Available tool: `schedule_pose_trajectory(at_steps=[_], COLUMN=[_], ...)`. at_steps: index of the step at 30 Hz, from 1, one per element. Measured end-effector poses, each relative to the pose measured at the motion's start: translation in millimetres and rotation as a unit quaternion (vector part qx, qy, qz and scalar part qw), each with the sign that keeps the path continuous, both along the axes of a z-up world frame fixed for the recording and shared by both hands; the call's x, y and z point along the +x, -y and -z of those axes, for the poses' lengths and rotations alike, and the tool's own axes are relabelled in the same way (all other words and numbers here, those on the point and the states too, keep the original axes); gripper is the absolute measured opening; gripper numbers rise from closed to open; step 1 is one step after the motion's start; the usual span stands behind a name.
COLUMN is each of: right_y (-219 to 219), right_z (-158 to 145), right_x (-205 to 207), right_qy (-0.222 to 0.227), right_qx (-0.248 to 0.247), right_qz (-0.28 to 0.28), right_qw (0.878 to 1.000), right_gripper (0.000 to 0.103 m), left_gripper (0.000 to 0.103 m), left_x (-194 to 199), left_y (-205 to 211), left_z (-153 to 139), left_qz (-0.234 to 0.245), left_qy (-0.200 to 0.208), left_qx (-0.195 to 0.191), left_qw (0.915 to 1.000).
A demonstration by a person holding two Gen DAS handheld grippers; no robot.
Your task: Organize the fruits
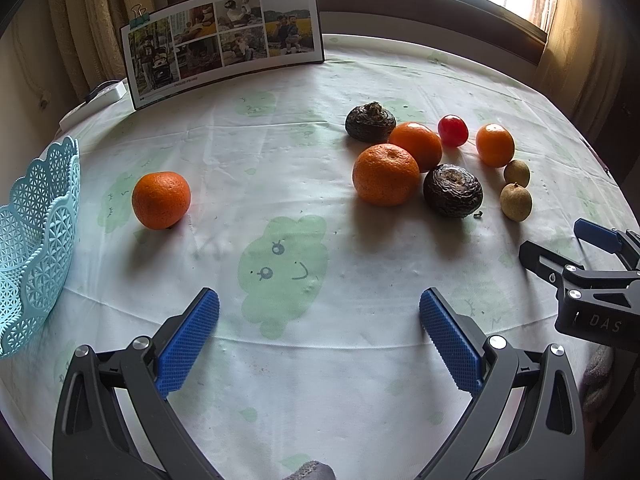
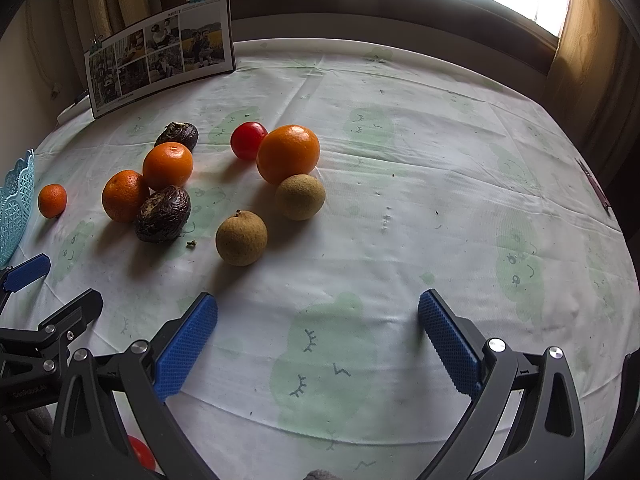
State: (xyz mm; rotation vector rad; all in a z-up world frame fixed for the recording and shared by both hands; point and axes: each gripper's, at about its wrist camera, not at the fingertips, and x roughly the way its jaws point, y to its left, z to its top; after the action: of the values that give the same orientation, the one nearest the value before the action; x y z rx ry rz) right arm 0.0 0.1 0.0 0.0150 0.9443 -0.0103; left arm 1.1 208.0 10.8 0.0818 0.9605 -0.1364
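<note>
A lone orange (image 1: 161,200) lies on the tablecloth near a light blue lace basket (image 1: 36,240) at the left edge. To the right is a cluster of several oranges (image 1: 386,174), a red round fruit (image 1: 453,131), two dark wrinkled bulbs (image 1: 453,190) and two small tan fruits (image 1: 516,202). My left gripper (image 1: 319,304) stands open above bare cloth, nothing between its pads. My right gripper (image 2: 319,304) is also open and holds nothing, with a tan fruit (image 2: 241,238) just ahead on its left. Each gripper shows at the edge of the other's view.
A photo collage board (image 1: 224,40) stands clipped upright at the table's back left, with a white power strip (image 1: 108,92) beside it. Curtains and a window sill lie behind the round table. A small red object (image 2: 140,452) peeks out under the right gripper's left arm.
</note>
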Motion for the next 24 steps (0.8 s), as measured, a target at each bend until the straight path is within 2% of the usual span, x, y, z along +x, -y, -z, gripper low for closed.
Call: schedule_pose_trajectory(at_steps=[19, 24], right_y=[-3.5, -4.3], right_z=[-0.4, -2.3], right_x=[-2.0, -4.0], right_qy=[0.0, -0.006], right_qx=[-0.003, -0.001], right_qz=[0.0, -0.016], right_qw=[1.0, 1.0], right_gripper=[0.098, 0.098], left_gripper=[0.101, 0.101], left_x=[-0.2, -2.0], left_y=[0.2, 0.1], left_z=[-0.2, -0.3], left_qz=[0.0, 0.002], left_qy=[0.0, -0.003], left_qx=[0.0, 0.002], left_qw=[1.0, 1.0])
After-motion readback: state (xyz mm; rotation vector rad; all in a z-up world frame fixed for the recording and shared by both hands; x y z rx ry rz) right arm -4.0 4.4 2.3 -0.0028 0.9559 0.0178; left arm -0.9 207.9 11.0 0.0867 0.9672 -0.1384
